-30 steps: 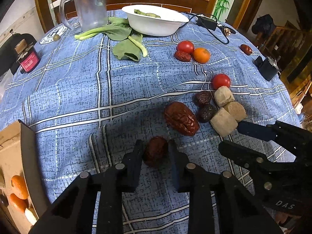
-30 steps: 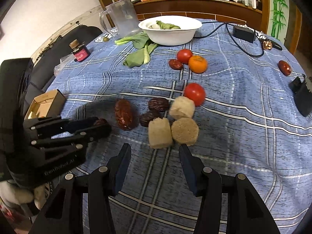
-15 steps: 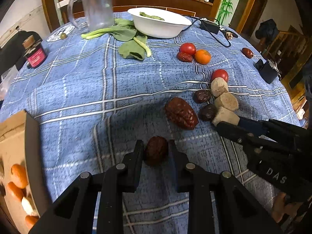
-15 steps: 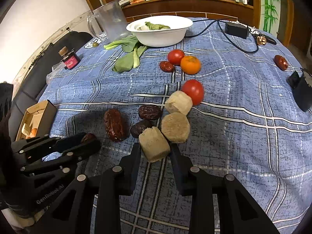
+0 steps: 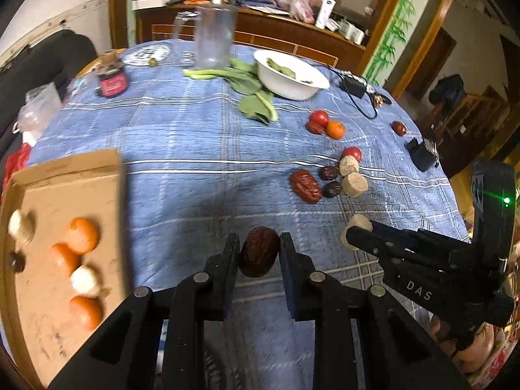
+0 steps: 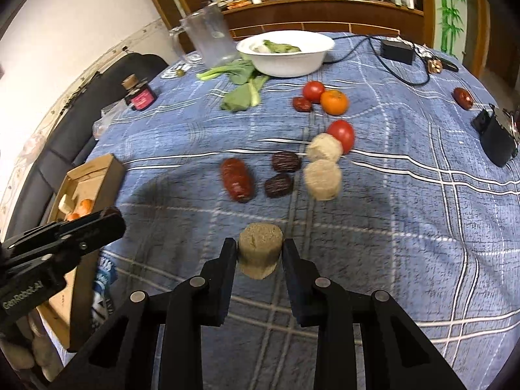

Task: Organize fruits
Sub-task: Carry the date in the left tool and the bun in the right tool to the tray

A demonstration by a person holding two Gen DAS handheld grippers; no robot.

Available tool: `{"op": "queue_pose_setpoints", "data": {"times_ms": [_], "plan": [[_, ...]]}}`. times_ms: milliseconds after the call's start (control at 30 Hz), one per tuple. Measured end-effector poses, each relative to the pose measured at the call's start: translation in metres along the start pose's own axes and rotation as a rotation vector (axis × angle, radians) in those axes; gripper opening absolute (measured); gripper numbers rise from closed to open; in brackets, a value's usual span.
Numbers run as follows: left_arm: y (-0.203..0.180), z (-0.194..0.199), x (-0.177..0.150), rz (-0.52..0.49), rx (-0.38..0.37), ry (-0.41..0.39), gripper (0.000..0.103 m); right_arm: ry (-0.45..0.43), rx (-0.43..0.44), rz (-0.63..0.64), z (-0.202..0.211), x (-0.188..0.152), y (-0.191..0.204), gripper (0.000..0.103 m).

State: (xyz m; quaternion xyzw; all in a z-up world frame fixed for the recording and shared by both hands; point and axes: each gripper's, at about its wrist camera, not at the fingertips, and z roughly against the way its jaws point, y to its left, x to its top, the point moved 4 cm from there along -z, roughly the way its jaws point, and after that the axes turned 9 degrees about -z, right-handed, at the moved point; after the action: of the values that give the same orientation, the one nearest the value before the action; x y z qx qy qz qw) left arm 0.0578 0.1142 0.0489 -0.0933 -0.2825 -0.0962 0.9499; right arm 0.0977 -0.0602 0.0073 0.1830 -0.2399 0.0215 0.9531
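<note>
- Left wrist view: the left gripper (image 5: 260, 253) is clamped tight on a dark red date (image 5: 259, 255), carried clear above the blue checked tablecloth (image 5: 195, 149).
- Off to its left sits the open cardboard box (image 5: 65, 188), with oranges (image 5: 81, 234) and pale round pieces (image 5: 84, 280) already lying inside.
- On its right, the right gripper (image 5: 352, 239) comes in from the side, pinching a tan cylinder (image 5: 357, 224).
- Farther out on the cloth: a big red date (image 5: 305, 186), two dark dates (image 5: 331, 189), two more tan cylinders (image 5: 355, 184), a tomato (image 5: 353, 153).
- Right wrist view: the right gripper's jaws have just been closing, and now they squeeze that tan cylinder (image 6: 259, 249) from both sides, lifted off the cloth.
- The left gripper (image 6: 112, 219) shows at the left edge, in front of the box (image 6: 91, 175).
- Up the table, a white bowl (image 6: 286, 52) with greens, a clear jug (image 6: 208, 40), and a tomato-and-orange cluster (image 6: 325, 97).
</note>
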Motion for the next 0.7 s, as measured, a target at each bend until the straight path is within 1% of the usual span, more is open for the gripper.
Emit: {"op": "queue_pose_setpoints", "data": {"times_ms": [167, 267, 367, 467, 533, 633, 700], "plan": [[0.042, 0.032, -0.020, 0.096, 0.013, -0.026, 0.024, -0.006, 0.006, 0.022, 0.010, -0.008, 0.022, 0.031], [0.076, 0.050, -0.036, 0.169, 0.031, -0.031, 0.024, -0.014, 0.022, 0.032, 0.019, -0.008, 0.039, 0.031], [0.116, 0.067, -0.057, 0.237, 0.080, -0.021, 0.024, -0.020, 0.054, 0.054, 0.024, -0.007, 0.064, 0.031], [0.151, 0.077, -0.077, 0.296, 0.123, 0.000, 0.024, -0.014, 0.099, 0.078, 0.022, -0.007, 0.097, 0.031], [0.168, 0.081, -0.087, 0.312, 0.150, 0.012, 0.024, 0.000, 0.127, 0.092, 0.018, -0.009, 0.117, 0.031], [0.185, 0.084, -0.098, 0.306, 0.192, 0.038, 0.024, 0.028, 0.164, 0.131, 0.010, -0.018, 0.151, 0.031], [0.195, 0.082, -0.104, 0.302, 0.201, 0.056, 0.024, 0.057, 0.191, 0.158, 0.003, -0.027, 0.174, 0.031]]}}
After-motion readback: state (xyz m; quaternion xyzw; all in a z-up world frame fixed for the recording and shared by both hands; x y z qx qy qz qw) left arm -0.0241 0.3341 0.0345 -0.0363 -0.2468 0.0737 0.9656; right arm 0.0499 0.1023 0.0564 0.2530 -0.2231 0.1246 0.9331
